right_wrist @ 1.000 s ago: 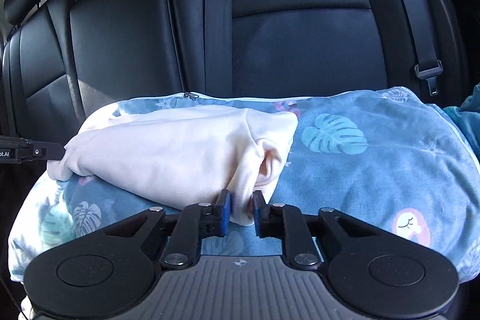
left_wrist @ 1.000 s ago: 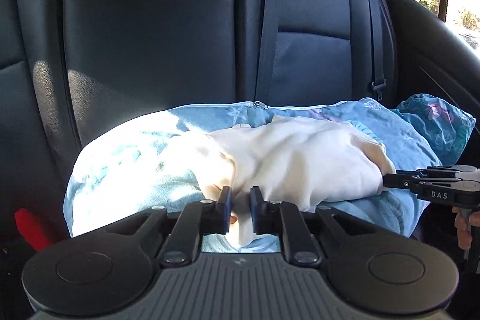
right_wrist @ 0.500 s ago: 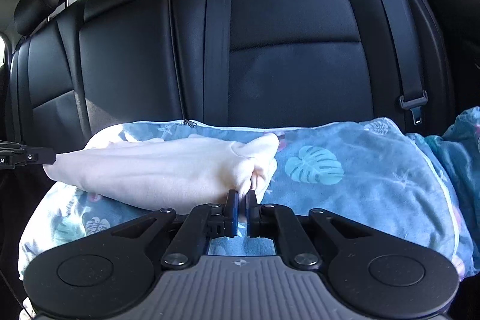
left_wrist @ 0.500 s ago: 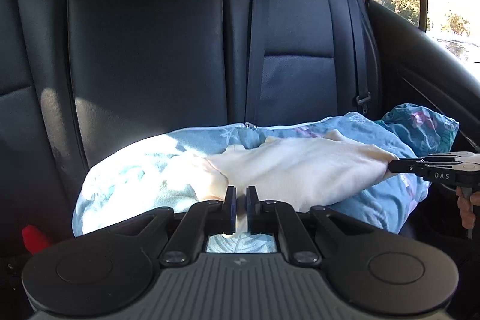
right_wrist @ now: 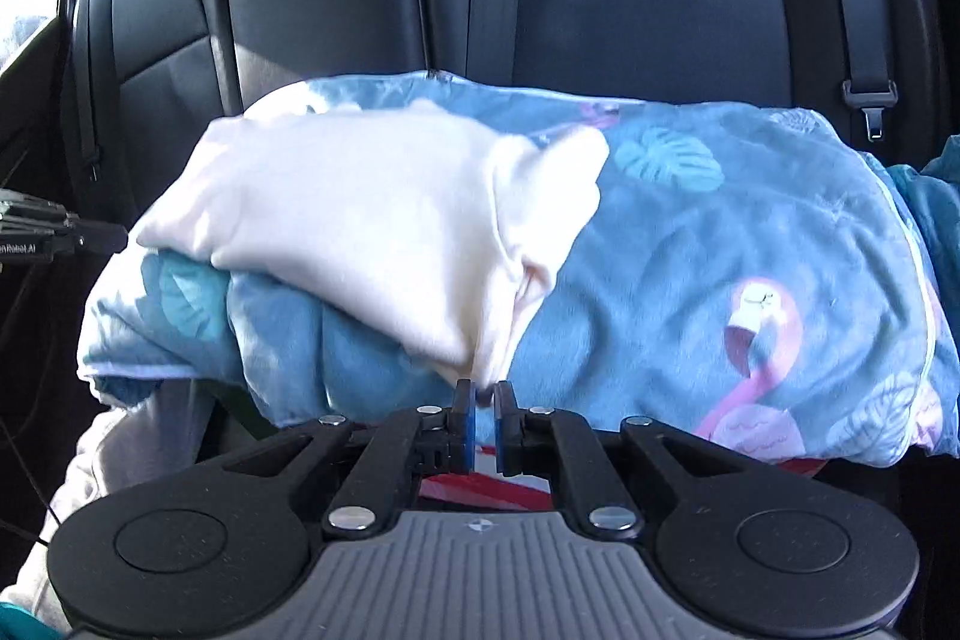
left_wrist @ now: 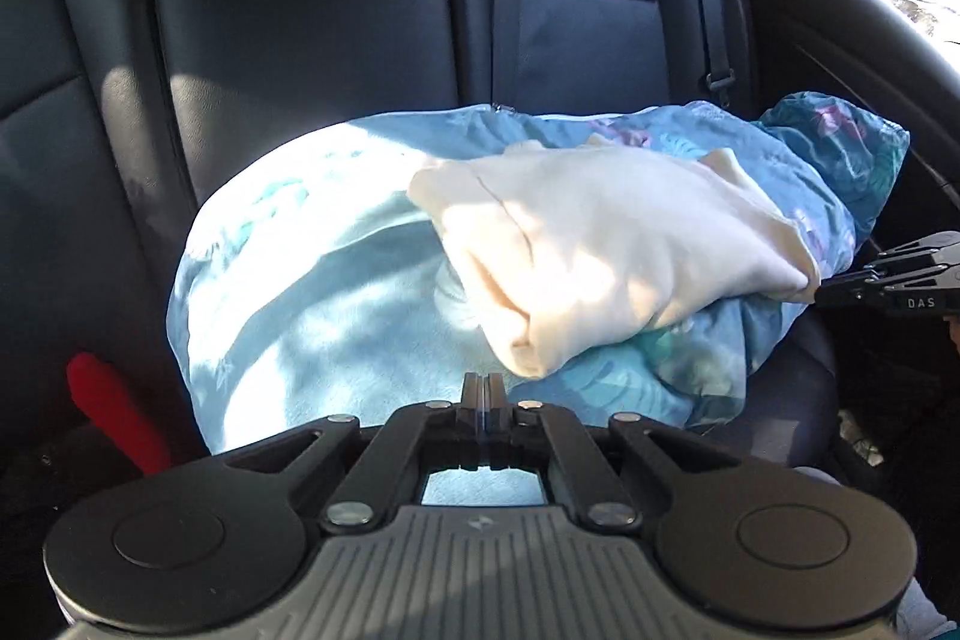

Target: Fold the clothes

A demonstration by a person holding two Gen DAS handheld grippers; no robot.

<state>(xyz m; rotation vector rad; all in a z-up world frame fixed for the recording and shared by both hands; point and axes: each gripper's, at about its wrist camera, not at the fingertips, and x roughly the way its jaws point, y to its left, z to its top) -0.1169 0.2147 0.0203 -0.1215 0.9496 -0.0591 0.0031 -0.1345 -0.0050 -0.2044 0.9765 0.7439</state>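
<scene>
- Left wrist view: the left hand-held gripper (left_wrist: pixel 482 385) sits at the lower middle of the frame with its jaws pressed flat together and no cloth between them. Half a second ago its tips were at the cream garment's near edge; now they stand clear of it, over bare blue blanket (left_wrist: pixel 312 292).
- The cream garment (left_wrist: pixel 606 256) lies right of centre as a thick, doubled bundle on the blanket, which covers the black car seat (left_wrist: pixel 300 10). Its near corner ends just above and right of the closed tips.
- At the right edge, the right hand-held gripper (left_wrist: pixel 825 289) touches the bundle's far corner. A red object (left_wrist: pixel 114 406) pokes up at lower left.
- Right wrist view: the right hand-held gripper (right_wrist: pixel 483 397) shows a narrow gap between its blue pads, and the garment's (right_wrist: pixel 372 220) lowest fold hangs right at that gap; whether it is pinched I cannot tell.
- The left hand-held gripper (right_wrist: pixel 114 238) appears at the left edge, its tip just beside the bundle's corner.
- The flamingo-print blanket (right_wrist: pixel 750 220) fills the right half.
- Judgement: the left side has let go, so one fold looks laid; the bundle remains lumpy and probably wants smoothing or another fold.
</scene>
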